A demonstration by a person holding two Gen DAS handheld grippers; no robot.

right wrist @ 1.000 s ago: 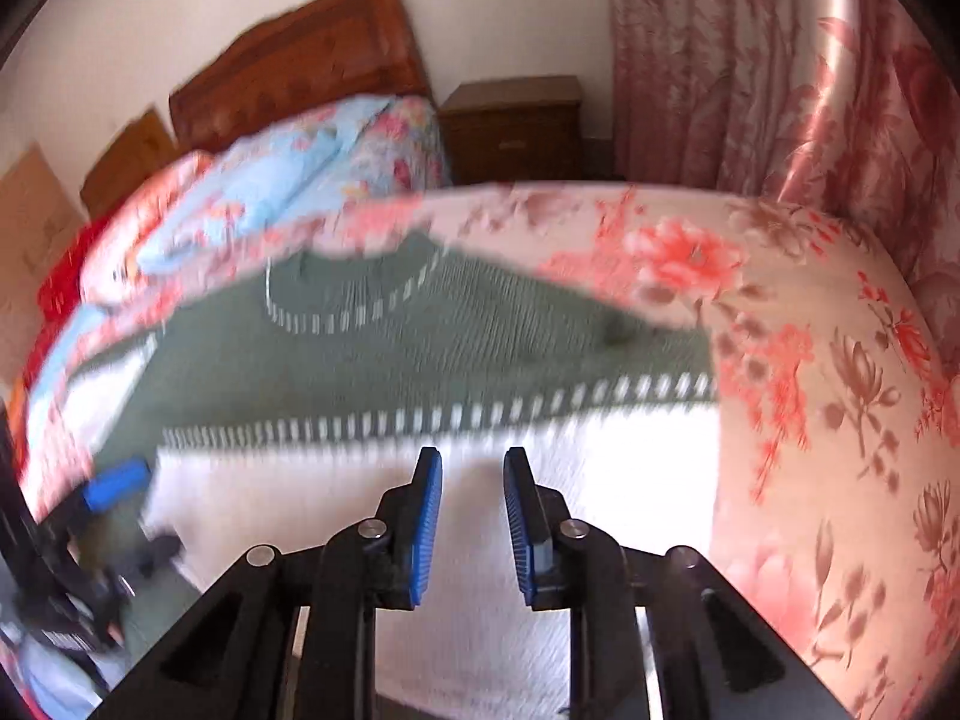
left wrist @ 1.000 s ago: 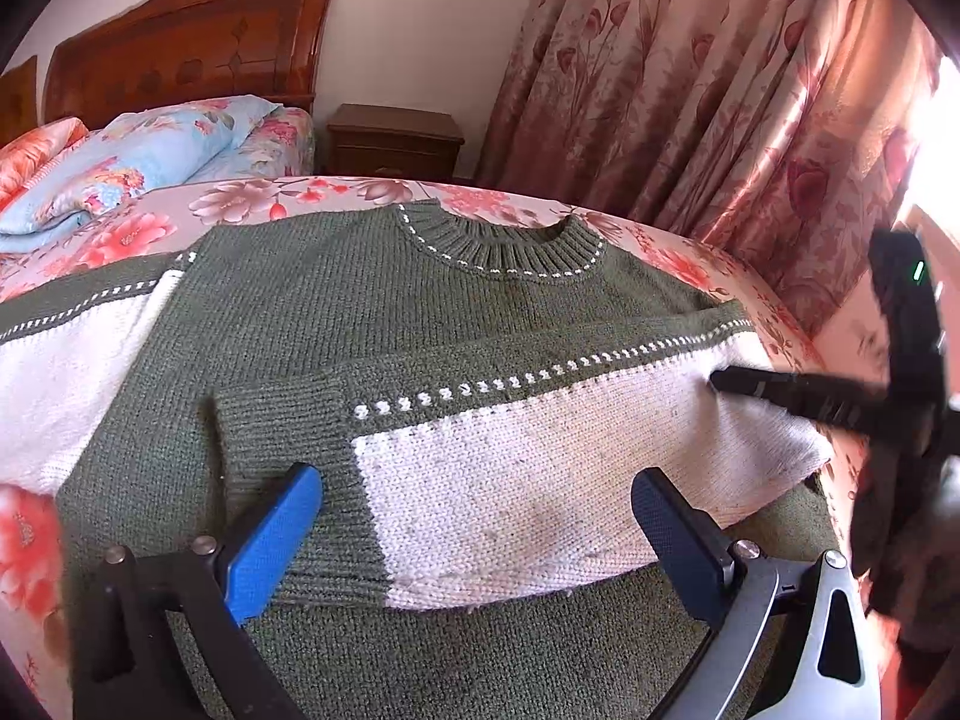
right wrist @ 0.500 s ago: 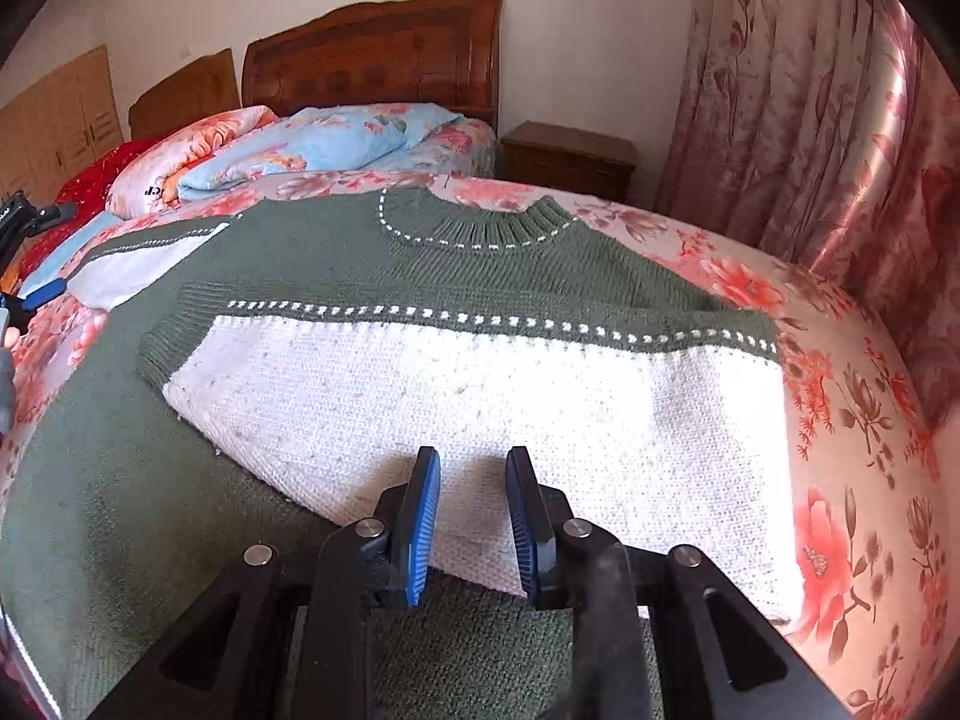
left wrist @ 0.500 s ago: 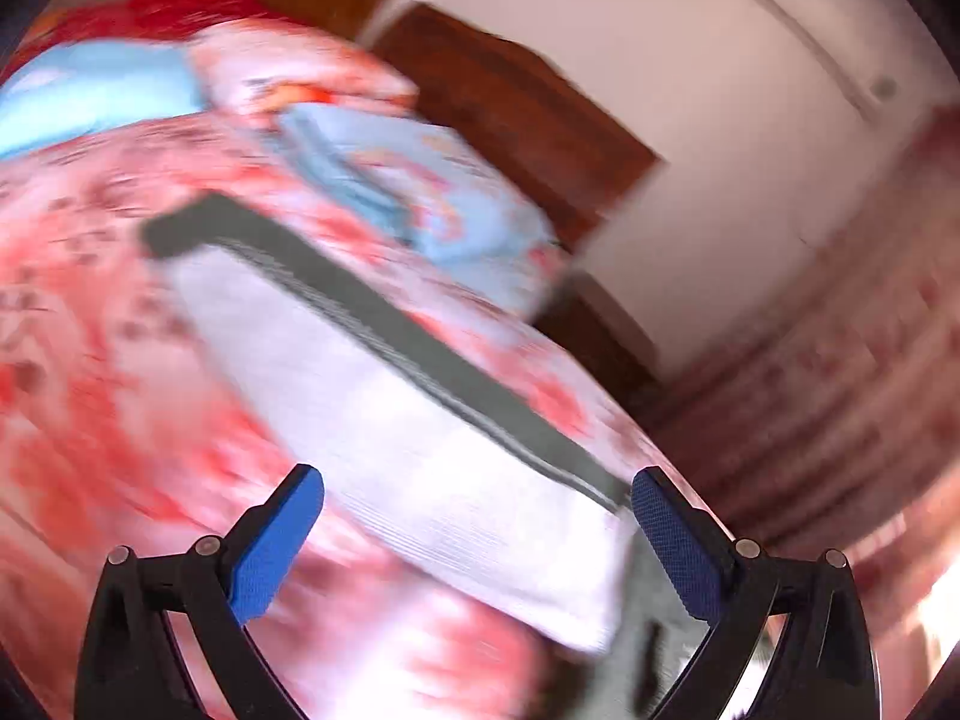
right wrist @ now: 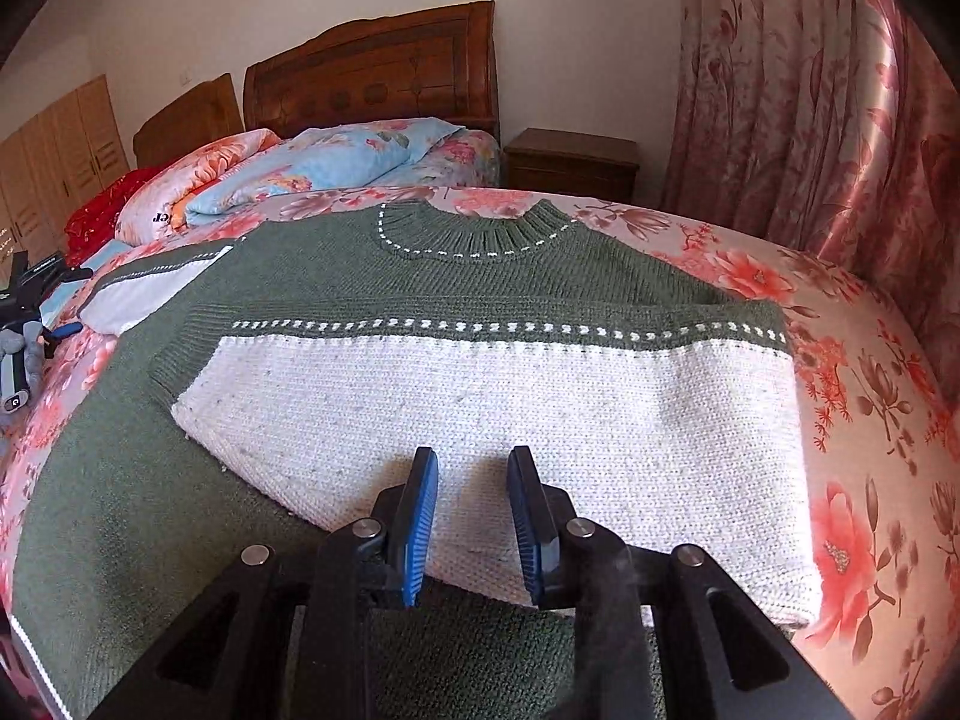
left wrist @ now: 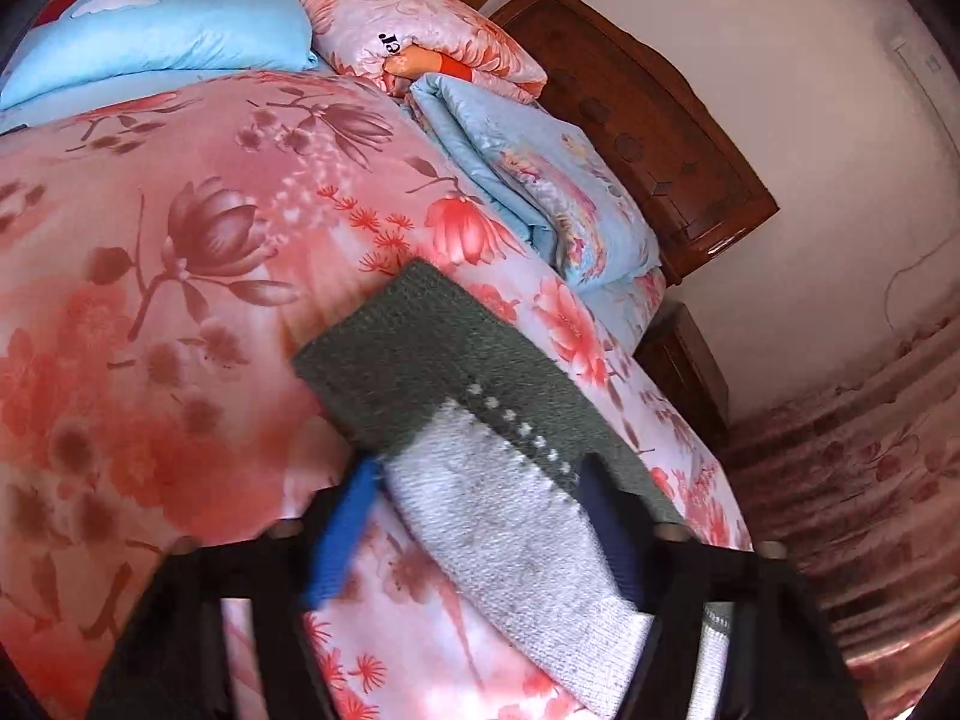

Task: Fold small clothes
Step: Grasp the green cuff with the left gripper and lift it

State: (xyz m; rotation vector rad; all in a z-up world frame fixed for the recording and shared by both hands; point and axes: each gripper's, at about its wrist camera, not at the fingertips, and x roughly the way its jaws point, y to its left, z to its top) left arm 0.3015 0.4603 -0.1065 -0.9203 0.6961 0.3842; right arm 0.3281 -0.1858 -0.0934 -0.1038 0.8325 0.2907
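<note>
A bed (right wrist: 870, 396) in floral pink sheets fills the room, with a carved headboard (right wrist: 384, 78) and curtains (right wrist: 810, 90). The green-and-white sweater (right wrist: 480, 396) lies flat, 1 sleeve folded across it. The right gripper (right wrist: 471, 510) hovers above the folded sleeve, narrowly parted, empty. The left gripper (left wrist: 474, 516) straddles the outstretched sleeve (left wrist: 480, 450), blurred; grip unclear.

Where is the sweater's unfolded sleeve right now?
In the left wrist view, the unfolded sleeve lies between the left hand-held gripper's fingers on the floral bedspread, cuff pointing toward the pillows.
</note>
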